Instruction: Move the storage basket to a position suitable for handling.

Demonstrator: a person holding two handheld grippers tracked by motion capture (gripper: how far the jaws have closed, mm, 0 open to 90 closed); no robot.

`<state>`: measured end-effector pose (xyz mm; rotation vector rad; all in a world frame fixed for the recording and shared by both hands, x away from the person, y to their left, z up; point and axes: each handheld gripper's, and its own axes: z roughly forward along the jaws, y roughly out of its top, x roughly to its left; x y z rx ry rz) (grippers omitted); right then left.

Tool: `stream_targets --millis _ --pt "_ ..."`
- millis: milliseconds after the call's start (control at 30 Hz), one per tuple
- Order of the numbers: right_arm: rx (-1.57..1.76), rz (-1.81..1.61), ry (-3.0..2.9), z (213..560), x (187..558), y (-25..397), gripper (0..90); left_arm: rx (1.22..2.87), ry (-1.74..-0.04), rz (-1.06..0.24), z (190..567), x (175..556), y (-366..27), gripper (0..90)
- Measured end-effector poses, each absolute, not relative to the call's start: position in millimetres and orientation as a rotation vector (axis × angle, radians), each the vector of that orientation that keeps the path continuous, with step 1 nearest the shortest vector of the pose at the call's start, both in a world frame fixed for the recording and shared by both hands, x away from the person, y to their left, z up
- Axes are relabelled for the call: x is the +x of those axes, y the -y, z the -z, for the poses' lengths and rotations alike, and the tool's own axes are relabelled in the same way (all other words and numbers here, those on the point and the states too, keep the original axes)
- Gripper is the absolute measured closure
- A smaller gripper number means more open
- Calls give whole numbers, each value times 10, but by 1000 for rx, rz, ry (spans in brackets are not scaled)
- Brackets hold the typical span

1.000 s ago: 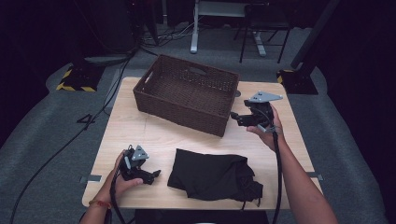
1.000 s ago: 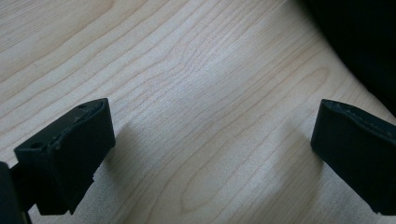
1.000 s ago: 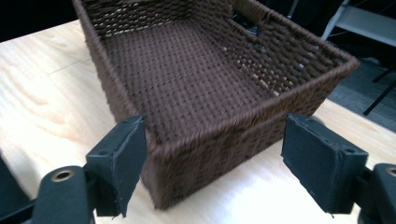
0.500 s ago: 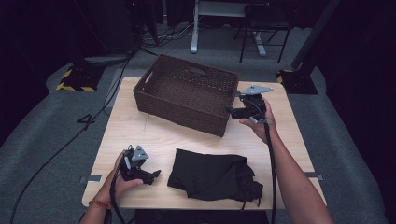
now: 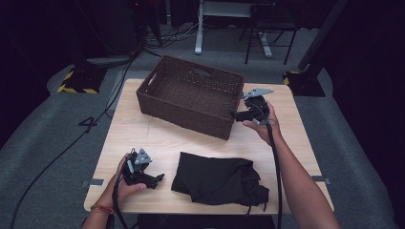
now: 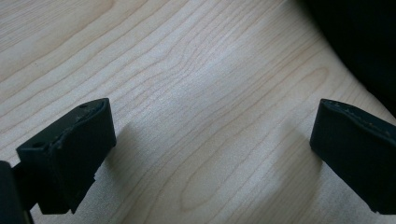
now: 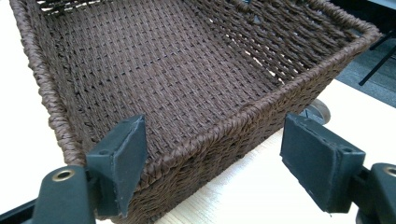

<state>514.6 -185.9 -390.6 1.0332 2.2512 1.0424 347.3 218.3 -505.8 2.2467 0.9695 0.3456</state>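
Jaws of the right gripper (image 5: 237, 114) stand wide apart at the right end wall of the wicker basket (image 5: 191, 95), holding nothing. Left gripper (image 5: 157, 178) — also spread and empty — rests on the near left of the table (image 5: 143, 136), just left of the black cloth (image 5: 217, 179); the cloth's folds are too dark to make out.

The high view is looking forward and down from above the near edge, taking in the whole pale wooden counter (image 5: 157, 143). The left claw's camera is hovering close over bare counter wood (image 6: 196, 93). The right claw's camera is facing closely into the brown woven wicker basket (image 7: 187, 79), shared with the high view (image 5: 191, 93).
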Motion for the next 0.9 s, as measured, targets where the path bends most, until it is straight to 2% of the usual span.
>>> stream_targets --millis 300,567,900 --pt "1032 -1024 -2254 3935 5163 1919 219 2248 -967 -350 5059 3468 -2182 5" --pt "1118 -1005 -2199 3946 5184 2266 219 2247 -971 -349 5059 3461 -2176 5" --pt "1115 -886 -2158 3896 5150 2418 237 2247 -965 -345 5059 3451 -2166 4"
